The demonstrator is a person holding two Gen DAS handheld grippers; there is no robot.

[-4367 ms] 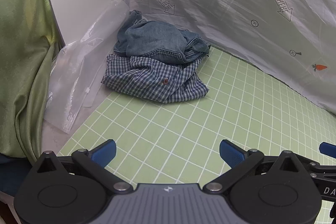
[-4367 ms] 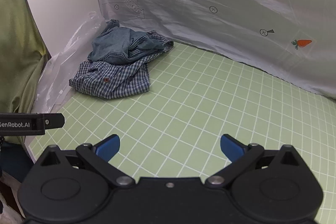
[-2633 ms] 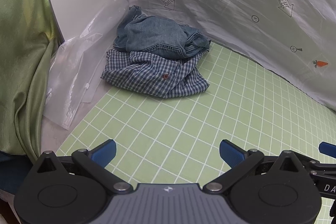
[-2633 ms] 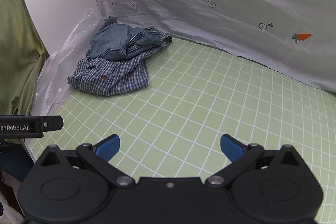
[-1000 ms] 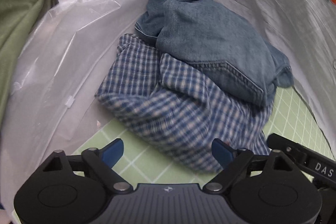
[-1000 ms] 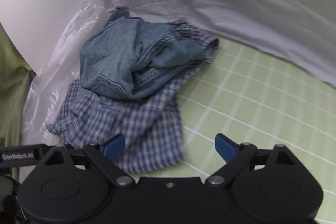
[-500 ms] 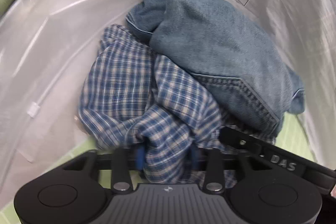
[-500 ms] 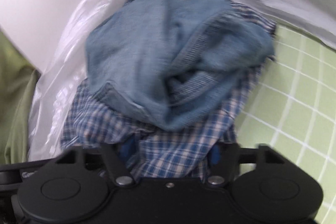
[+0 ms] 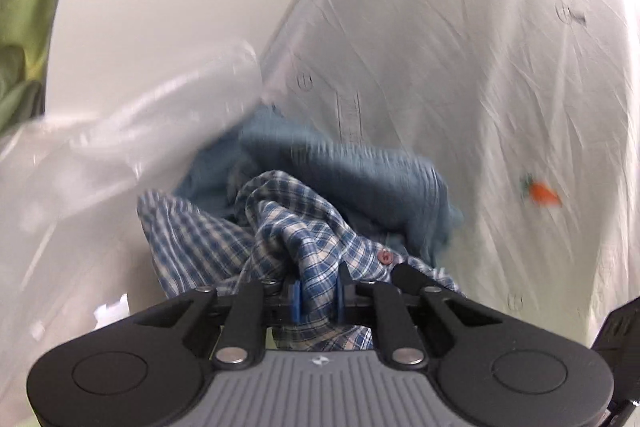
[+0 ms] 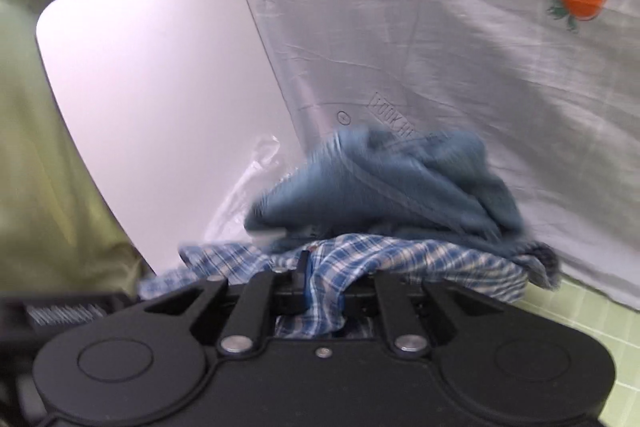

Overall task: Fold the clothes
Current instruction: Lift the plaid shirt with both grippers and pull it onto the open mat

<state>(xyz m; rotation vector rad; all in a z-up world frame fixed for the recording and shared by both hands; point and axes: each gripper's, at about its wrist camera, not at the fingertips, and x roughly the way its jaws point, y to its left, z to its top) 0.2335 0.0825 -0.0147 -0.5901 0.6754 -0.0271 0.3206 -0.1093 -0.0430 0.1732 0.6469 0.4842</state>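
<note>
A blue-and-white checked shirt [image 9: 280, 227] is bunched up and lifted at its near edge, with a blue denim garment [image 9: 352, 183] heaped on top of it. My left gripper [image 9: 317, 297] has its jaws closing, and the blue pads pinch a fold of the checked shirt. In the right wrist view the same checked shirt [image 10: 432, 263] runs into my right gripper [image 10: 325, 293], whose jaws are also closing and clamp the cloth. The denim garment [image 10: 384, 187] rides on the shirt behind the fingers, blurred by motion.
A clear plastic bag [image 9: 100, 163] lies crumpled at the left of the clothes. A white panel [image 10: 160, 99] and a grey sheet printed with carrots [image 10: 480, 67] stand close behind. A strip of the green gridded mat [image 10: 592, 311] shows at the right.
Both grippers went from wide open to clamped on the checked shirt's near edge. Both then rose and tilted up, lifting the shirt with the denim on it.
</note>
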